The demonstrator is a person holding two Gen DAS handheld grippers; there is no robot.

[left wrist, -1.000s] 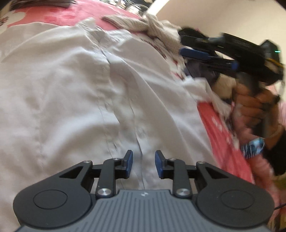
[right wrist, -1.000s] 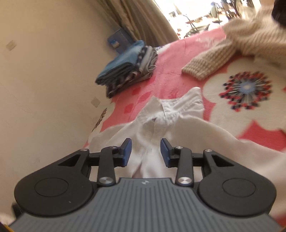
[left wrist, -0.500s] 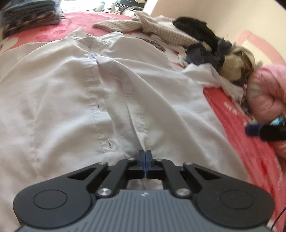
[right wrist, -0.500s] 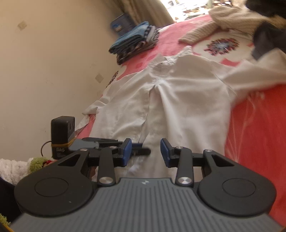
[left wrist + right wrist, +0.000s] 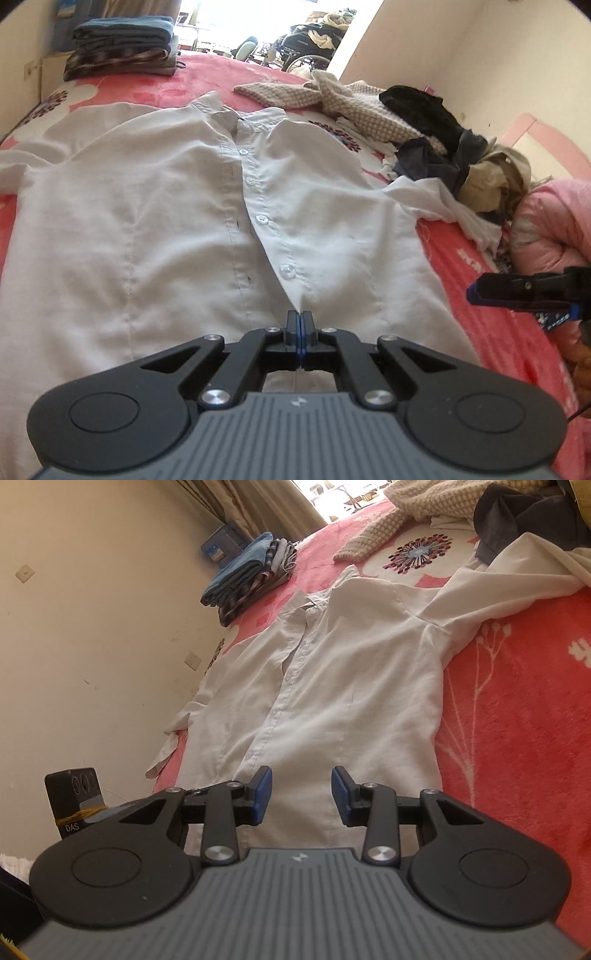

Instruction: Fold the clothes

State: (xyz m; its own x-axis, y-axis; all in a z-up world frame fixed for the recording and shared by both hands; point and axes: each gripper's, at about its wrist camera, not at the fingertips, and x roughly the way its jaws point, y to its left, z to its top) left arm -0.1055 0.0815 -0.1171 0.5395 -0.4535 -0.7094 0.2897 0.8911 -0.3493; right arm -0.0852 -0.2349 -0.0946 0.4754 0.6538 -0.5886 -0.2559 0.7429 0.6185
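A white button-up shirt lies spread flat on the red flower-patterned blanket, collar at the far end, hem at the near end. Beyond the collar to the far left, by the wall, sits a stack of folded blue and checked clothes. To the far right lies a beige knitted sweater, and just right of it a heap of dark and tan unfolded garments, touching the shirt's right sleeve.
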